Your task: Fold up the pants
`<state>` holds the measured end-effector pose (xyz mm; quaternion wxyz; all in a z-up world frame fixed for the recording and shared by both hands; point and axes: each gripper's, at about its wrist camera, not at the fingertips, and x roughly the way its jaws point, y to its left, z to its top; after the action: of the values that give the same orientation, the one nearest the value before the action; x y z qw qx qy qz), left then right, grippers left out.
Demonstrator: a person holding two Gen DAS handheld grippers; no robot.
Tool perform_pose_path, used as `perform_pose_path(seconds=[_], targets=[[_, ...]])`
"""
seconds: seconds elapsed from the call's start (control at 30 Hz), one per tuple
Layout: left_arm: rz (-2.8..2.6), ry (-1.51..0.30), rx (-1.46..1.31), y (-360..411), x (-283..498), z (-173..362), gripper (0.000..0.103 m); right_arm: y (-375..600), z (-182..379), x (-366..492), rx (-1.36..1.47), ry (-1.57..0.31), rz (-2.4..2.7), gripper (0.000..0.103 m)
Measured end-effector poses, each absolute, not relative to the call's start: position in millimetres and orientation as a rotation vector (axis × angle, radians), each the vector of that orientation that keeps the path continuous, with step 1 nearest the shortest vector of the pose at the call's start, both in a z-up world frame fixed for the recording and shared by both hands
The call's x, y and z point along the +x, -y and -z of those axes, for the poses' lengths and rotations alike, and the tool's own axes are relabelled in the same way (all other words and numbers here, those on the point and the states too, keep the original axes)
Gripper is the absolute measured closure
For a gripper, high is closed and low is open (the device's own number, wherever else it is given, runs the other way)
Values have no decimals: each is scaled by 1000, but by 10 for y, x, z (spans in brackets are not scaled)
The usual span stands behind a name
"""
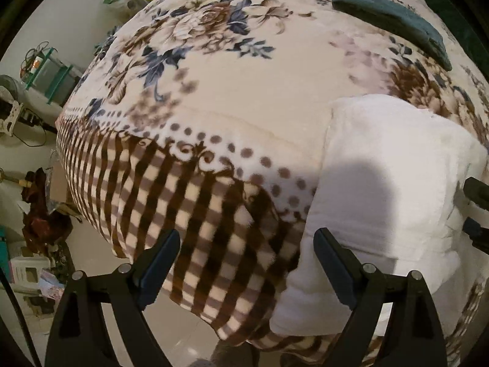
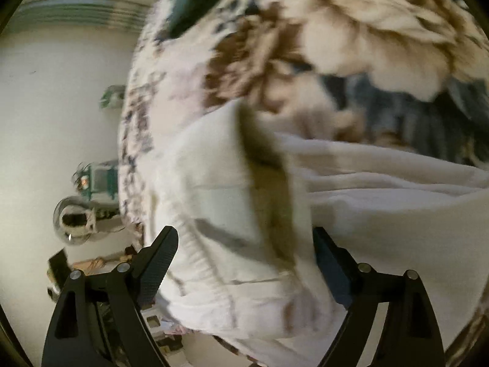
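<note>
White pants [image 1: 385,189] lie folded on a floral blanket [image 1: 232,91] over the bed, at the right of the left wrist view. My left gripper [image 1: 247,263] is open and empty, above the blanket's checked border just left of the pants. The other gripper's fingers [image 1: 476,189] show at the right edge, against the pants. In the blurred right wrist view the white pants [image 2: 232,214] fill the middle, with a raised fold. My right gripper [image 2: 244,263] is open, its jaws on either side of the cloth.
A folded teal garment [image 1: 394,15] lies at the far right of the bed. The bed edge drops to a tiled floor [image 1: 183,330]. Clutter, a green rack [image 1: 52,70] and boxes stand along the left wall.
</note>
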<state>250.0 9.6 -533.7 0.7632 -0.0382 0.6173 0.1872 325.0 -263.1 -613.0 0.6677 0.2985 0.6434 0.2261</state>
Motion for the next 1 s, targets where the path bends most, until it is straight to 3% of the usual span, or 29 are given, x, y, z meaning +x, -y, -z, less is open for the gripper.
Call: perform_pose_path(seconds=[0.03,0.1,0.2,0.27,0.5,0.8,0.97,1.0], targets=[[-405,-1343,-76,-83,2505,5349,14,2560,6167,3244,656,-1466,-499,18],[-406,-1347,-66,-67,2516,5363,14,2440,6183,3239,589,-1467,-445,44],[-404,-1350,-68,-72,2541,5338,14,2398,6092,3204,536,-1456,-373,74],[-398,-1345,-81,-79,2543,5283,14,2503,5903,3148,540,-1425,-335,84],[-397,-1296,-48,-30,2503,5117,14,3440,5308,2798,583,-1353,-179,86],[-250,-1338,-139,334,2664,5211,14,4964,5594,2259,675,-1415,157,86],[-145,-1356,-191,585,2916,5226,14,5319,6070,2191,893,-1509,144,68],[-123,-1355,-205,637,3011,5226,14,5353,6066,2198,907,-1492,150,57]])
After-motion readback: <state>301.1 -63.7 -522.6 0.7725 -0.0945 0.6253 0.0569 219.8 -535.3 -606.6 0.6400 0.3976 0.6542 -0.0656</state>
